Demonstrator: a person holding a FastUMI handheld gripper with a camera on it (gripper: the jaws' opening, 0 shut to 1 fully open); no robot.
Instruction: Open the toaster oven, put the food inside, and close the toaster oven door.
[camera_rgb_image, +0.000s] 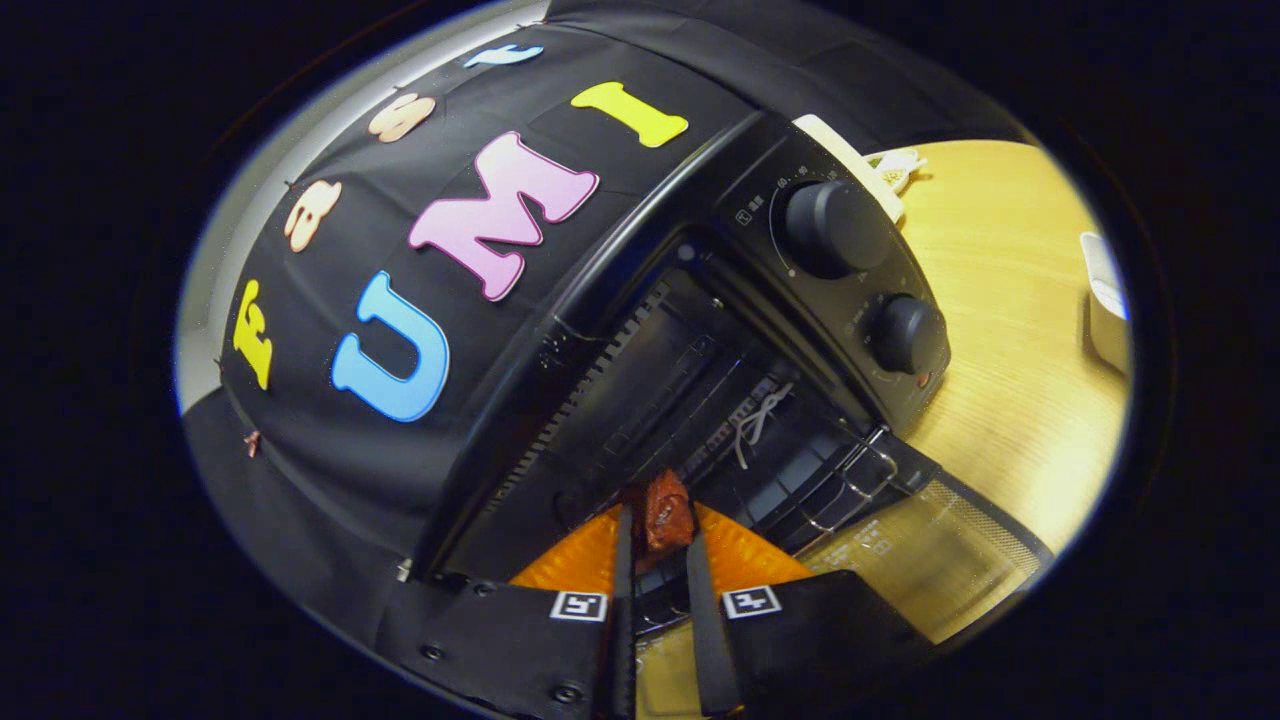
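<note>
A black toaster oven (700, 300) stands on a wooden table, seen tilted, with its glass door (920, 560) dropped open toward me. Its dark cavity (680, 400) and wire rack (850, 480) show beyond the fingers. My gripper (660, 530) is shut on a reddish-brown piece of food (667, 512), which sits pinched between both fingertips at the mouth of the oven, just above the front of the rack. Two round black knobs (835, 228) line the oven's control panel on the right.
The light wooden table (1010, 330) stretches right of the oven. A white container (1105, 310) sits at its far right edge, and a pale object (895, 168) lies behind the oven. Black cloth hangs behind and to the left.
</note>
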